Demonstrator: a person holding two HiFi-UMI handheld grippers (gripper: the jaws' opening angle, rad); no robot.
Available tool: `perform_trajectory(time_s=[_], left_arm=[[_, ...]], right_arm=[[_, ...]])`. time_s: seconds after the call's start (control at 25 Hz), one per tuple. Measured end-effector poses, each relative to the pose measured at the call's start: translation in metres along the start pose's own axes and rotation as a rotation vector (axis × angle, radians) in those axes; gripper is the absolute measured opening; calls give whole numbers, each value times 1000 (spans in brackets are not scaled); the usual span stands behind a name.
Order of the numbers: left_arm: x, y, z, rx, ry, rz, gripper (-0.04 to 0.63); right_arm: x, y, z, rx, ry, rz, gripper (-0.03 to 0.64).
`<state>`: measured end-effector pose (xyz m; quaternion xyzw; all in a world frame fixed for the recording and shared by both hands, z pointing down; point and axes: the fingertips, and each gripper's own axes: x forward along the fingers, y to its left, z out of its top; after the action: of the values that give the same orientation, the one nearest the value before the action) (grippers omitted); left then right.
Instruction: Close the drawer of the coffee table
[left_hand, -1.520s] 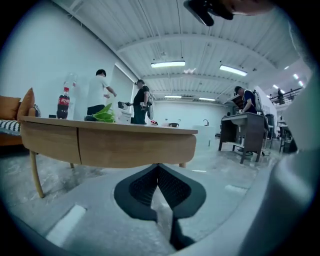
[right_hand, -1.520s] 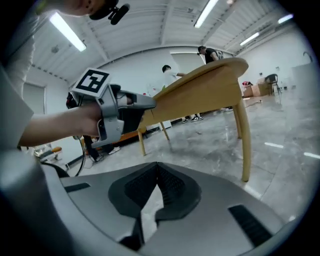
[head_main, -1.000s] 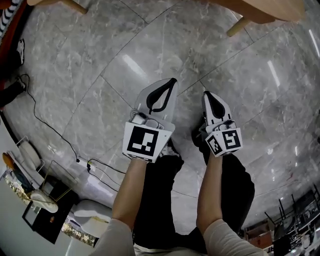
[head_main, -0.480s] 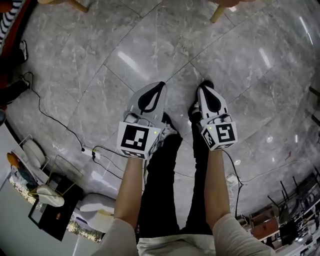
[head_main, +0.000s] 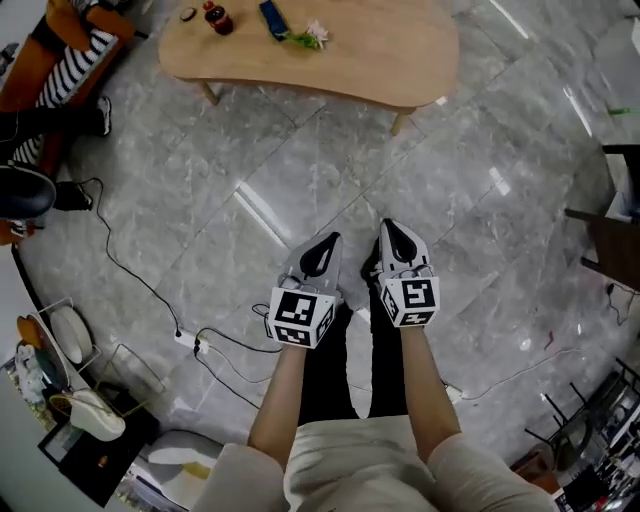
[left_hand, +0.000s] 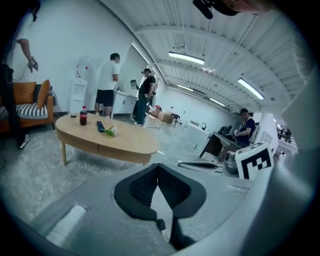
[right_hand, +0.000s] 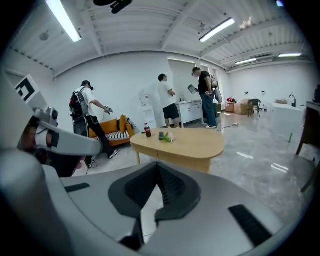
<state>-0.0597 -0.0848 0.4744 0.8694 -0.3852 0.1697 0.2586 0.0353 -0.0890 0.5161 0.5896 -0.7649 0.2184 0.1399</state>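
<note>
The light wooden oval coffee table (head_main: 330, 50) stands on the grey marble floor, well ahead of both grippers. It also shows in the left gripper view (left_hand: 107, 140) and the right gripper view (right_hand: 185, 142). A seam marks the drawer front (left_hand: 120, 152) in its side, which looks flush. My left gripper (head_main: 328, 240) is shut with nothing between its jaws, tips together (left_hand: 158, 167). My right gripper (head_main: 388, 228) is shut too and holds nothing (right_hand: 157, 167). Both hang side by side in the air above the floor, pointing at the table.
A cola bottle (left_hand: 83, 116), a dark flat thing (head_main: 272, 18) and a small sprig lie on the tabletop. An orange sofa (left_hand: 30, 107) stands left of the table. Several people stand behind it. A cable (head_main: 130, 270) and a power strip (head_main: 190, 340) lie on the floor at left; dark furniture (head_main: 610, 240) at right.
The head view has swung up and back, so the whole coffee table now shows where only its edge and legs did. Both grippers stay shut and side by side.
</note>
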Motion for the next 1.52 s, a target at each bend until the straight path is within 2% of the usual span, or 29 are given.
perform_trajectory(time_s=[0.12,0.28,0.4,0.52,0.68,0.96,1.12,1.32,1.52], left_arm=[[-42,-7,31,-10,-13,33,9],[-94,-15,70,-16,-62,77,9],[-133,-38,80,-41,-83,66,9],[-160,-52,92,-24,-83,57,9],[-175,-69,102,-20,-106,44,9],[-184,-85,109,36,-94,8,9],[-182,-89,117,67,-93,-3,9],[-180,-88,116,89,-76,3,9],[-188,-78,106,77,-64,21,9]], right_arm=[[-30,23,48,-4,-1,16,15],[-67,64,96,-58,-11,148,15],[-111,82,110,-77,9,168,15],[-145,99,122,-45,-3,166,15],[-169,108,128,-33,-27,143,15],[-193,122,143,0,-63,106,15],[-197,126,144,-35,-52,116,15],[-191,109,144,-9,-28,74,15],[-184,108,145,-27,-5,51,15]])
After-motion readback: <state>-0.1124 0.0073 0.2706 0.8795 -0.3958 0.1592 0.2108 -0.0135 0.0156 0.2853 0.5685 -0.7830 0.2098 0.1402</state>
